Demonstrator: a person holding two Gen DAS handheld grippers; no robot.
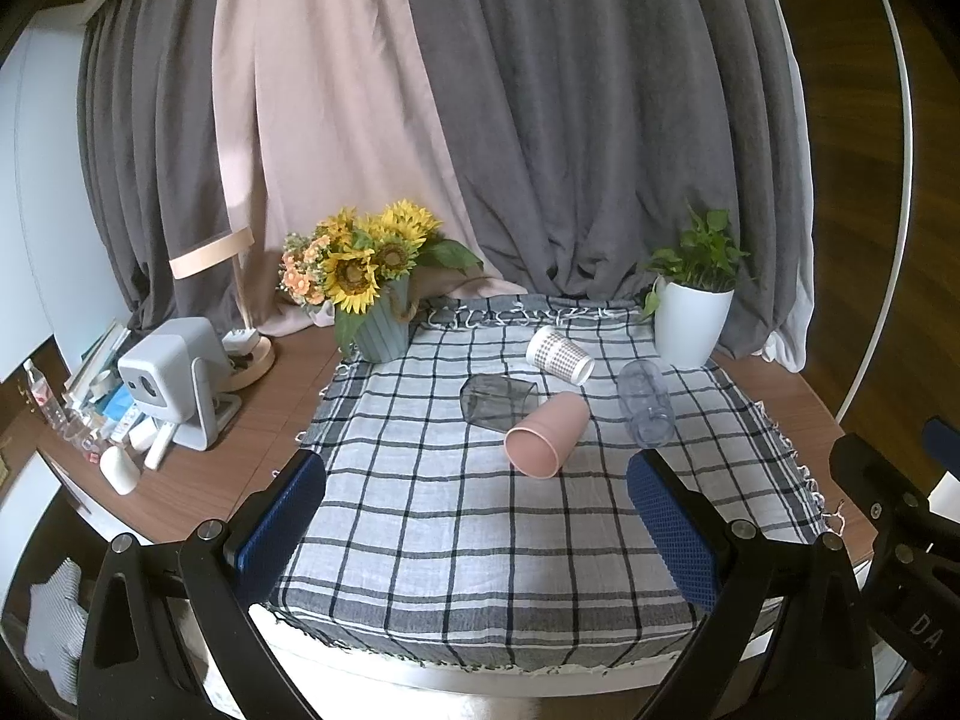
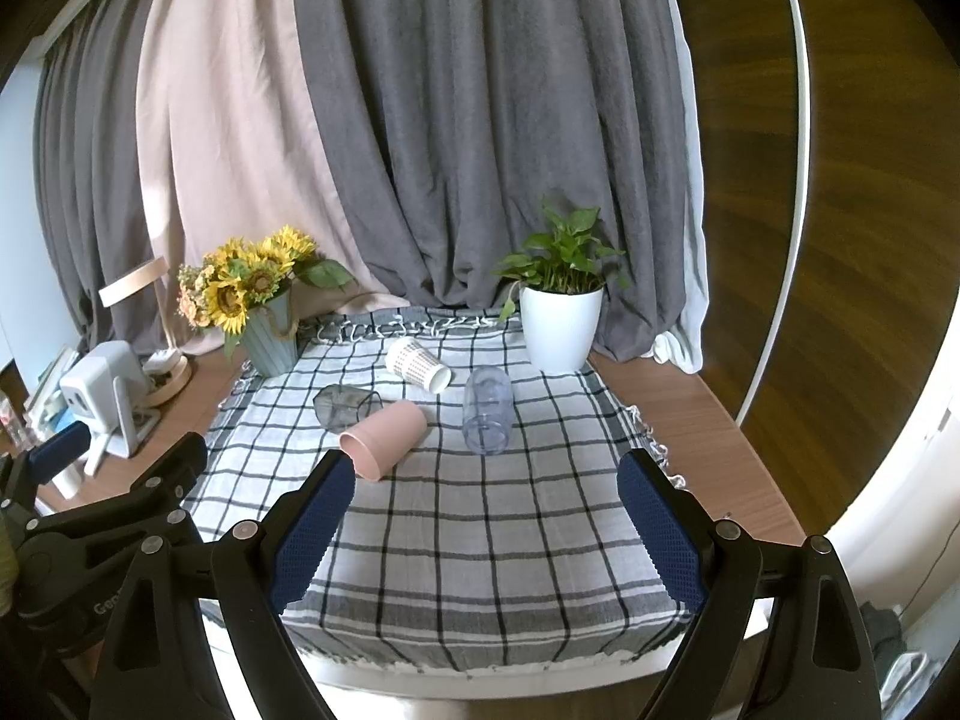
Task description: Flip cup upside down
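Observation:
Several cups lie on their sides on a checked cloth (image 1: 432, 516). A pink cup (image 1: 546, 433) (image 2: 384, 432) lies in the middle, mouth toward me. A dark smoky glass (image 1: 497, 401) (image 2: 346, 405) lies to its left. A white patterned paper cup (image 1: 559, 354) (image 2: 418, 363) lies behind. A clear plastic cup (image 1: 645, 399) (image 2: 488, 410) lies to the right. My left gripper (image 1: 477, 480) is open and empty, held back from the cups near the cloth's front. My right gripper (image 2: 486, 480) is open and empty, also short of the cups.
A sunflower vase (image 1: 381, 330) stands at the cloth's back left, a white plant pot (image 1: 690, 324) at the back right. A small projector (image 1: 174, 387), a lamp (image 1: 240, 324) and clutter sit on the wooden table (image 1: 240, 450) to the left. Curtains hang behind.

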